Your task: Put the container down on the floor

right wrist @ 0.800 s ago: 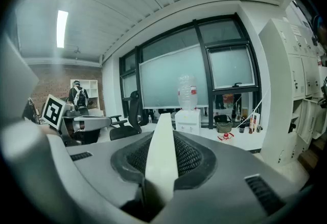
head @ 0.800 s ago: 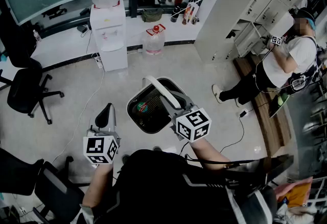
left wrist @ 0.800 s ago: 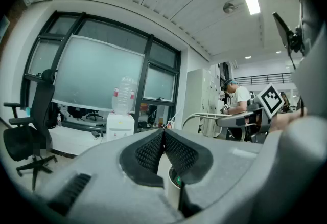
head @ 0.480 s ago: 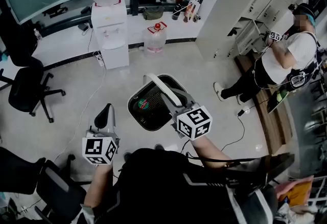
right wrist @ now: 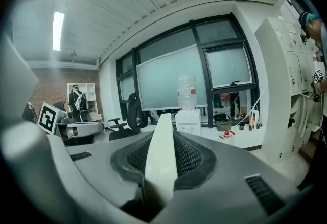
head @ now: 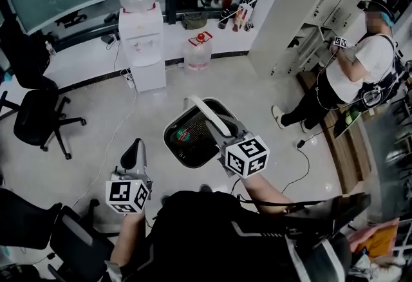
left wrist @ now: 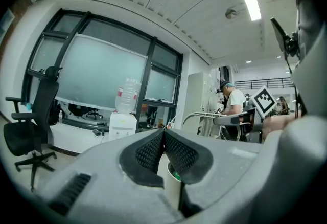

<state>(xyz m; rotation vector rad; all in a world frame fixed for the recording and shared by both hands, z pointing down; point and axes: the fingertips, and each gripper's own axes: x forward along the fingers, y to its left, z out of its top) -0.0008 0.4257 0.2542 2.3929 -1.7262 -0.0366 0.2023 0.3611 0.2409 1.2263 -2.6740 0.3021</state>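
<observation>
One container [head: 188, 145], a dark bin, sits low in front of the person over the pale floor [head: 96, 113]. One of the two grippers, the right gripper [head: 222, 131], is clamped on its single white handle [head: 205, 110]. The left gripper [head: 132, 155] is closed and empty. One water dispenser [head: 143, 49] stands behind, with one jug [head: 199, 52] beside it.

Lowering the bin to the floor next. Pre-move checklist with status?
1. Grip: right gripper clamped on the white handle of the container: ok.
2. Spare hand: left gripper shut, empty, clear of the container: ok.
3. Landing spot: floor around the container bare: ok; directly beneath: cannot tell.
4. Snags: black cable lies apart from the container: ok.
5. Bystander: person stands away at the lockers: ok.
6. Container base off the floor: cannot tell.
</observation>
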